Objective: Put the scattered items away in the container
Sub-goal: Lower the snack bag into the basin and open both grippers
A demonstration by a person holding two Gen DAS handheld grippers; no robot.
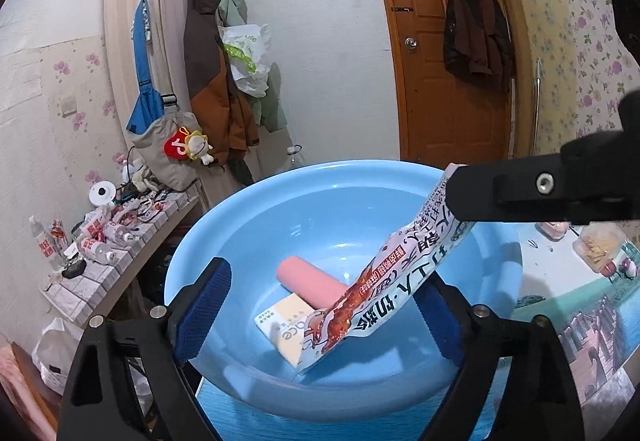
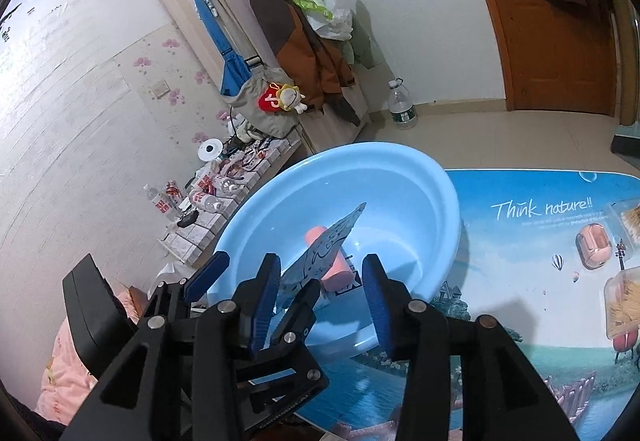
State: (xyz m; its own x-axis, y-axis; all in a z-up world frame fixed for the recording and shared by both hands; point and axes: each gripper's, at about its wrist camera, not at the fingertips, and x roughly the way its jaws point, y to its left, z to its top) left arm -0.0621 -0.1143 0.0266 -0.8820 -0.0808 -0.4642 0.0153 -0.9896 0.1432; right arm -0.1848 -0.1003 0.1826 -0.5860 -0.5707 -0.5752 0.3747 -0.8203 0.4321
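A light blue plastic basin [image 1: 280,201] stands on the table and also shows in the right wrist view [image 2: 420,177]. Inside it lie a pink cylinder [image 1: 308,283] and a small cream packet [image 1: 280,329]. A long snack packet [image 1: 384,281] with red and white print slants over the basin, its top end against my right gripper's finger. My left gripper [image 1: 320,313] is open over the basin's near side. My right gripper [image 2: 320,301] is open, and the packet [image 2: 324,253] stands between its fingers, touching neither pad.
The table [image 2: 520,361] has a blue landscape print. On it to the right are a pink case [image 2: 594,245] and clear boxes of sticks [image 2: 624,305]. A cluttered low shelf [image 1: 120,241] with bottles runs along the left wall. A water bottle [image 2: 402,105] stands on the floor.
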